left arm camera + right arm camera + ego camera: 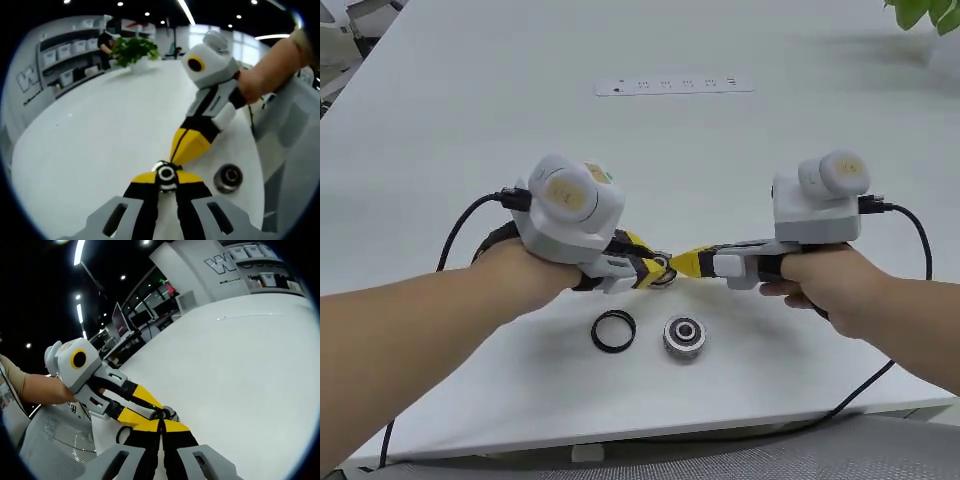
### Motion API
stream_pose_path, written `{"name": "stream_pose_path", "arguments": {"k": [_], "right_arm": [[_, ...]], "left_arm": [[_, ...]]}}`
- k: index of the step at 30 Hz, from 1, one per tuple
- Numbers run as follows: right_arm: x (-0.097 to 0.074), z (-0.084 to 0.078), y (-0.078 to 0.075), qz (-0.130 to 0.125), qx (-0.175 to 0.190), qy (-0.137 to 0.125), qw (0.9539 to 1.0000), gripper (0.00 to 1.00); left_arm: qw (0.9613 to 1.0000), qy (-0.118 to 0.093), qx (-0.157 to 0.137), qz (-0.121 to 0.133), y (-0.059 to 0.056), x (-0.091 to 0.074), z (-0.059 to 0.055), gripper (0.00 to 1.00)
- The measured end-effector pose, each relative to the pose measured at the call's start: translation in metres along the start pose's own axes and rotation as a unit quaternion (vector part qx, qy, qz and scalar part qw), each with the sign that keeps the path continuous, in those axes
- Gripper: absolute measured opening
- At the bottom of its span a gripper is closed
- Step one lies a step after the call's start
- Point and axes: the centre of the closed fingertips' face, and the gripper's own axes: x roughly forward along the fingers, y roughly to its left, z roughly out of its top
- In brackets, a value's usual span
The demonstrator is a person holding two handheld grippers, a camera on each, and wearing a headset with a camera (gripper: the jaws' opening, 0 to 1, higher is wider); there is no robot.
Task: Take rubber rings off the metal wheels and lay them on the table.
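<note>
Obs.: white bins (65, 50) stand on wall shelves (50, 67) behind the desk (470, 120); their contents are hidden. Writing: a large "W" (25, 80) on the wall beside the shelves, the rest of the lettering too small to read. A socket strip (675, 85) lies flat at the far end of the desk, its markings illegible. A plant (132, 50) stands at the far edge. Left claw (648, 270): jaws clamped on a wheel (663, 270), held up off the desk between the two yellow tips; in the left gripper view the wheel's hub faces the camera. Right claw (688, 264): jaws drawn together to a thin line, tips touching the rim of the same wheel from the opposite side; whether they pinch its rubber I cannot tell. The two claws meet nose to nose above the near part of the desk. Below them, on the desk, a loose black ring (613, 331) lies flat, and just beside it, not touching, lies a second wheel (685, 336) with its hub facing up.
</note>
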Motion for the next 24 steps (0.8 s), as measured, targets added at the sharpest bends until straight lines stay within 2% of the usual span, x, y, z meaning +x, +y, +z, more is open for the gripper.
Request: {"name": "stream_pose_path", "arguments": {"k": [11, 12, 13, 14, 15, 24], "right_arm": [[0.001, 0.000, 0.005, 0.009, -0.003, 0.003, 1.0000, 0.00], [0.002, 0.002, 0.010, 0.021, 0.000, -0.005, 0.9998, 0.00], [0.003, 0.001, 0.018, 0.037, 0.014, 0.002, 0.9992, 0.00], [0.004, 0.005, 0.009, 0.015, -0.020, -0.005, 0.9997, 0.00], [0.004, 0.004, 0.014, 0.027, -0.010, 0.001, 0.9996, 0.00], [0.004, 0.002, 0.006, 0.010, -0.009, 0.001, 0.9999, 0.00]], "left_arm": [[1.0000, 0.001, 0.002, 0.000, -0.002, -0.001, 0.001, 0.12], [1.0000, 0.001, 0.002, 0.000, -0.003, -0.001, 0.001, 0.12], [1.0000, 0.001, 0.002, 0.000, -0.003, -0.001, 0.001, 0.12], [1.0000, 0.000, 0.002, 0.001, -0.003, -0.001, 0.001, 0.12], [1.0000, 0.000, 0.001, 0.001, -0.003, -0.002, 0.001, 0.12], [0.9999, -0.009, -0.005, 0.001, -0.003, -0.003, 0.001, 0.13]]}}
